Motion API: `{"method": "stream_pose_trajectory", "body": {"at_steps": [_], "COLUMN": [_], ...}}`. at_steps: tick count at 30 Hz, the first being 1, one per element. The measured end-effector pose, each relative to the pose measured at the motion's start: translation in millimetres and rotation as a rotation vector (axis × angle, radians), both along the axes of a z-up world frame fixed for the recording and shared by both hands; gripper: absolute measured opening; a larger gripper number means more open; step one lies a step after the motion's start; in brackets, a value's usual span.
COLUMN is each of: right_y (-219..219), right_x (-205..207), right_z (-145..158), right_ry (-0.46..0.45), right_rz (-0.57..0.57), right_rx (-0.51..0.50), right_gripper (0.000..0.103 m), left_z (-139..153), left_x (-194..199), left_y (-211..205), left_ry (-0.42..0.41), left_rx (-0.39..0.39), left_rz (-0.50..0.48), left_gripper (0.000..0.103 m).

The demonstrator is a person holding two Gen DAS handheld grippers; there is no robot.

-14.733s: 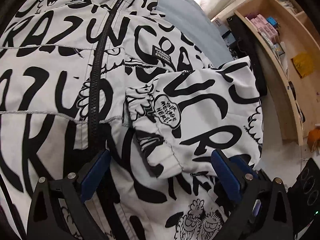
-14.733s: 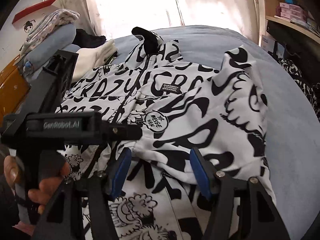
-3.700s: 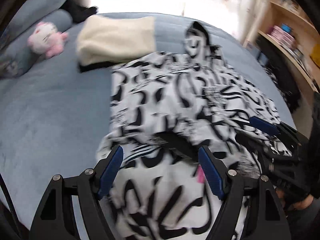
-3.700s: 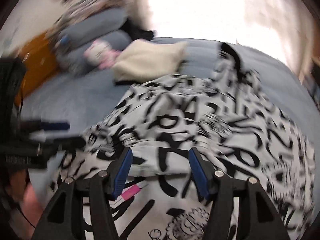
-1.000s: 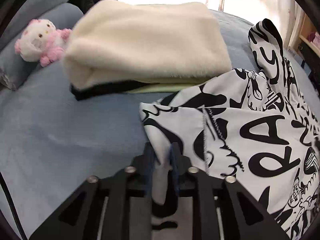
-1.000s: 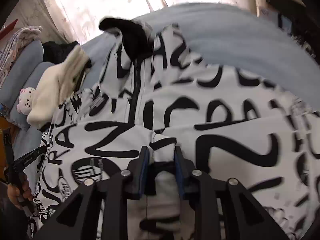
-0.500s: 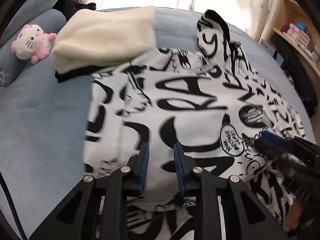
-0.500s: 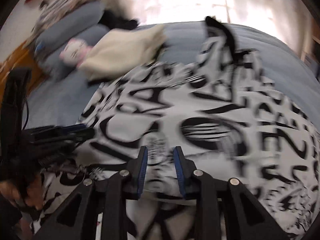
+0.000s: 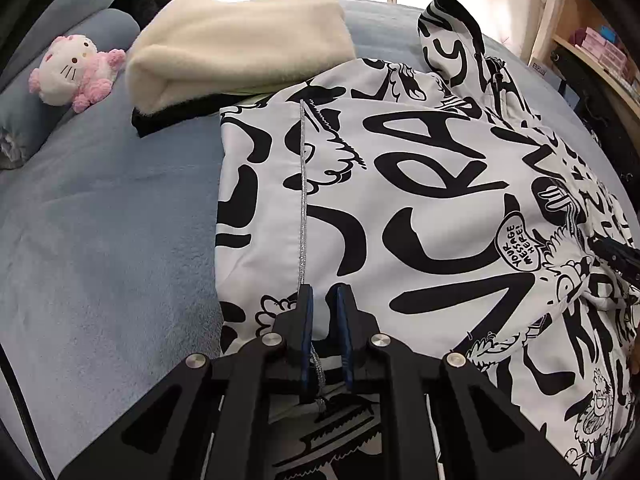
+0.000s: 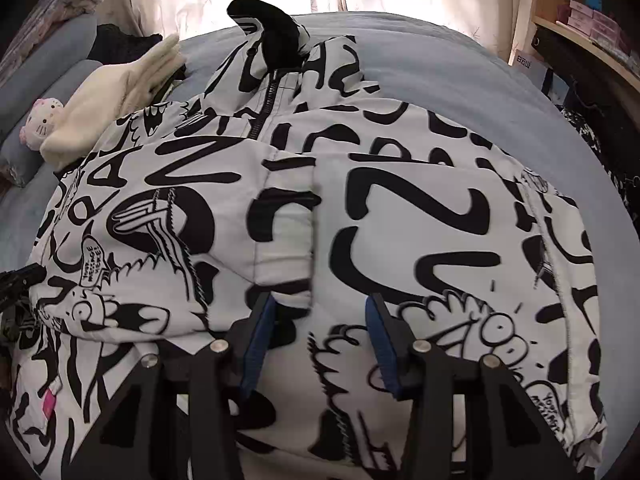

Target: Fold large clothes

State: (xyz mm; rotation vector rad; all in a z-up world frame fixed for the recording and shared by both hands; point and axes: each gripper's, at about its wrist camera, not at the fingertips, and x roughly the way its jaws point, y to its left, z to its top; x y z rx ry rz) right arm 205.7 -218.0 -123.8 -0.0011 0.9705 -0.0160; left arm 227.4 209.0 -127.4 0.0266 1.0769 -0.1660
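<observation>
A large white jacket (image 9: 420, 200) with black graffiti lettering lies on the blue bed, its black-lined collar at the far end. Both sleeves are folded in over the front. My left gripper (image 9: 322, 296) is shut on the jacket's left folded edge, at a silver seam. In the right wrist view the jacket (image 10: 400, 208) fills the frame with its zip (image 10: 266, 108) running up to the collar. My right gripper (image 10: 320, 306) is open, its blue pads on either side of a sleeve cuff (image 10: 286, 232) that lies on the jacket's middle.
A folded cream fleece (image 9: 240, 48) lies at the jacket's far left corner, beside a pink and white plush toy (image 9: 72, 72) on grey pillows. Bare blue bedding (image 9: 100, 240) spreads left. Wooden shelves (image 10: 592, 16) stand at the right. Curtains hang behind.
My right gripper has opened and let go of the sleeve, which now lies on the jacket's middle. My left gripper stays shut on the jacket's left edge and the fabric has settled flat.
</observation>
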Motion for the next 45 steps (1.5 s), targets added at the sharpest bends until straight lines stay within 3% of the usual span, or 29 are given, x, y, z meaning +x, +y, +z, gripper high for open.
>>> {"method": "stream_pose_trajectory", "body": {"at_steps": [10,12,14,15,30,45], "right_y": [9.9,11.9,14.7,16.0,29.7,23.2], "right_x": [-3.5,-7.8,-14.2,-17.4,-103.8,-192.8], "right_z": [7.4,12.6,18.6,21.9,94.4,121.5], "right_ry": [-0.035,-0.041,-0.047,-0.051,-0.18,-0.265], "right_rz": [-0.018,-0.018,-0.014,-0.012,-0.01,-0.05], "right_rx": [-0.003,0.009,0.018,0.018,0.0,0.019], "right_gripper": [0.046,0.046,0.046,0.046,0.048,0.048], "left_z": [4.1,9.4,16.6,22.5,101.4,143.2], "left_x": [2.9,0.5,-5.1,-9.5,-87.7,-174.2], "left_y": [-3.5,-6.6,-10.1,-12.2,-19.5,3.0], "left_ry": [0.03,0.029,0.013,-0.005,-0.141,-0.204], "left_rx": [-0.008,0.005,0.021,0.029,0.051,0.009], "left_rz": [0.025,0.034,0.042,0.045,0.04,0.076], "left_gripper": [0.014,0.024,0.054,0.057,0.057,0.058]}}
